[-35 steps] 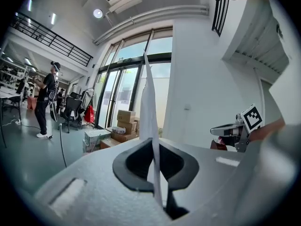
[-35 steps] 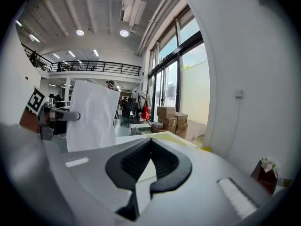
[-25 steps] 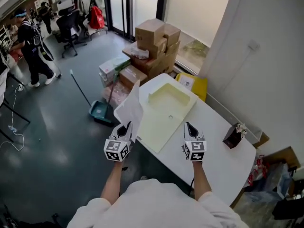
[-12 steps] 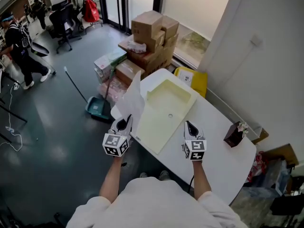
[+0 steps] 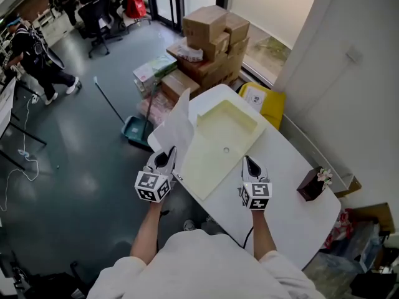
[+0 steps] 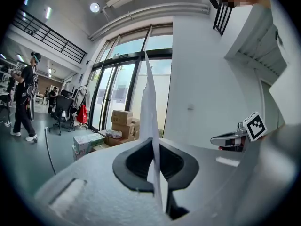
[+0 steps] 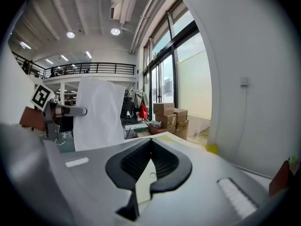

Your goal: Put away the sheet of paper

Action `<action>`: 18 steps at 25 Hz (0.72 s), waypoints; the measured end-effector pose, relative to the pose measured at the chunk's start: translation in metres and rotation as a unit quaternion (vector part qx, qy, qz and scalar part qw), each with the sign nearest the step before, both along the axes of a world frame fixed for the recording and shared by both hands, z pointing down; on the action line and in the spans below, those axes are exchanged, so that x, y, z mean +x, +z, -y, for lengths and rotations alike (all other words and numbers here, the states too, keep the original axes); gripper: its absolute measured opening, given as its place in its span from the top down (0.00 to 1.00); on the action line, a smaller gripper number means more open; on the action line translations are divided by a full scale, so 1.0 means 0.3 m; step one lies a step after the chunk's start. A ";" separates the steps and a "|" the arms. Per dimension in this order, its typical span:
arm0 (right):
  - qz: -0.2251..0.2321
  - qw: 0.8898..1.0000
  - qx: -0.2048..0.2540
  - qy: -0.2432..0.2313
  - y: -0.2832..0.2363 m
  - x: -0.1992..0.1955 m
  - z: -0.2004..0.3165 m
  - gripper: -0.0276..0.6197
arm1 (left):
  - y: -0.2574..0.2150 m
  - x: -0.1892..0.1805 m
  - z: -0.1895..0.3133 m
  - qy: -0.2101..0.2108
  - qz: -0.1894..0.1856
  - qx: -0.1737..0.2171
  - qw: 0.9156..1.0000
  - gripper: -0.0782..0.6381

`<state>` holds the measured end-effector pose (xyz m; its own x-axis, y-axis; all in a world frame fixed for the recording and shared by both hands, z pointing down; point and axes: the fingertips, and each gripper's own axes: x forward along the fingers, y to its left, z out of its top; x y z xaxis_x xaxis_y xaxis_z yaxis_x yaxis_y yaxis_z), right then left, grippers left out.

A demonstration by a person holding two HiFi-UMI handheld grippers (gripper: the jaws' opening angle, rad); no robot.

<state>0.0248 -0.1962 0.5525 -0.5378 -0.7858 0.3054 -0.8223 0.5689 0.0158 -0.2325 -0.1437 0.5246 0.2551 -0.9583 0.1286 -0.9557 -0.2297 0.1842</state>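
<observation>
A white sheet of paper (image 5: 177,126) stands upright with its lower edge pinched in my left gripper (image 5: 164,161), over the near left edge of the white table (image 5: 280,185). In the left gripper view the sheet (image 6: 149,102) runs edge-on between the shut jaws of my left gripper (image 6: 153,144). A pale yellow open folder (image 5: 219,147) lies flat on the table just right of the sheet. My right gripper (image 5: 250,166) hovers over the folder's near right side with its jaws together and nothing in them. In the right gripper view, that gripper (image 7: 151,142) faces the sheet (image 7: 99,112).
Stacked cardboard boxes (image 5: 211,39) stand beyond the table, with a yellow bin (image 5: 265,103) by the wall. A green dustpan (image 5: 133,129) with a broom lies on the floor to the left. A small dark box (image 5: 310,185) sits on the table's right. A person (image 5: 34,58) stands far left.
Both grippers have shifted a little, the right one sinking slightly toward the table. The sheet stays upright in the left gripper.
</observation>
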 end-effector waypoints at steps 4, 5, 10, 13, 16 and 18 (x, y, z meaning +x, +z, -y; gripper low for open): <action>0.014 1.000 -0.013 -0.015 0.028 0.022 0.027 0.95 | 0.006 0.042 0.018 -0.016 -0.019 -0.009 1.000 0.89; 0.017 1.000 -0.016 -0.018 0.035 0.029 0.032 0.95 | 0.009 0.052 0.020 -0.019 -0.023 -0.012 0.999 0.89; 0.027 0.999 -0.034 -0.024 0.072 0.061 0.046 0.95 | 0.042 0.095 0.035 -0.025 -0.066 -0.025 0.997 0.89; 0.024 0.998 -0.044 -0.023 0.101 0.088 0.058 0.95 | 0.077 0.118 0.055 -0.022 -0.102 -0.035 0.994 0.89; 0.021 0.998 -0.053 -0.011 0.127 0.122 0.072 0.95 | 0.117 0.141 0.075 -0.010 -0.135 -0.046 0.990 0.89; 0.017 0.998 -0.054 0.000 0.135 0.137 0.089 0.95 | 0.137 0.145 0.096 0.001 -0.162 -0.047 0.986 0.89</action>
